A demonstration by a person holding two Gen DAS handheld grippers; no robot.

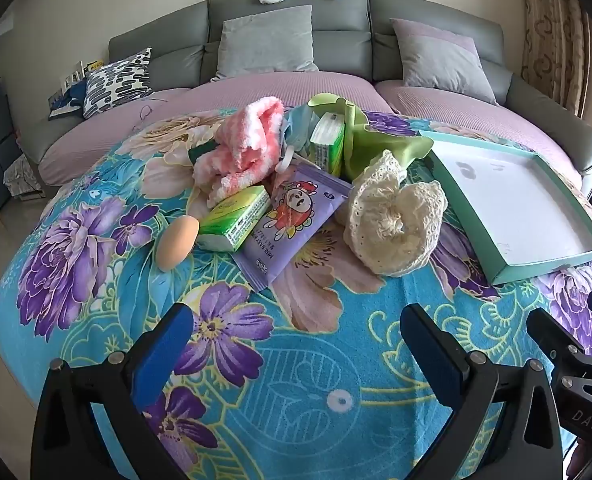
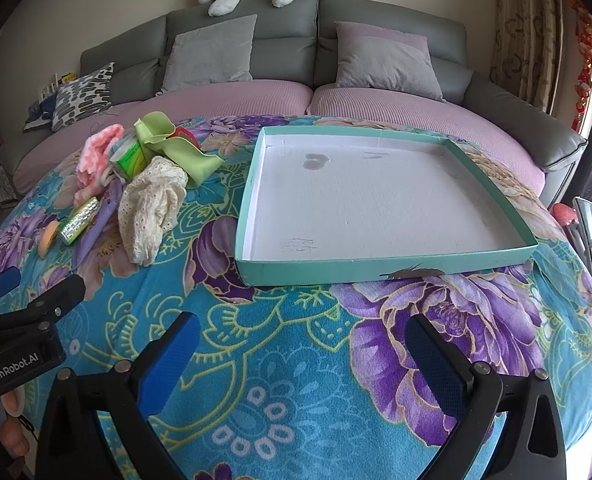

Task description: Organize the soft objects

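Soft objects all in one pile left of teal tray (image 2: 376,270), on floral-covered counter (image 1: 316,360); none inside tray, white floor bare. Judged: task not begun, every item left to move.

Pile, left to right from tray's far side: peach sponge (image 1: 175,242), green tissue pack (image 1: 234,216), pink fluffy cloth (image 1: 244,148), purple wipes pack (image 1: 292,220), green cloth (image 1: 372,144), cream lace cloth (image 1: 392,220) nearest tray.

Left gripper (image 1: 296,344) jaws wide apart, nothing held, short of pile. Right gripper (image 2: 302,350) jaws wide apart, nothing held, short of tray's near wall.
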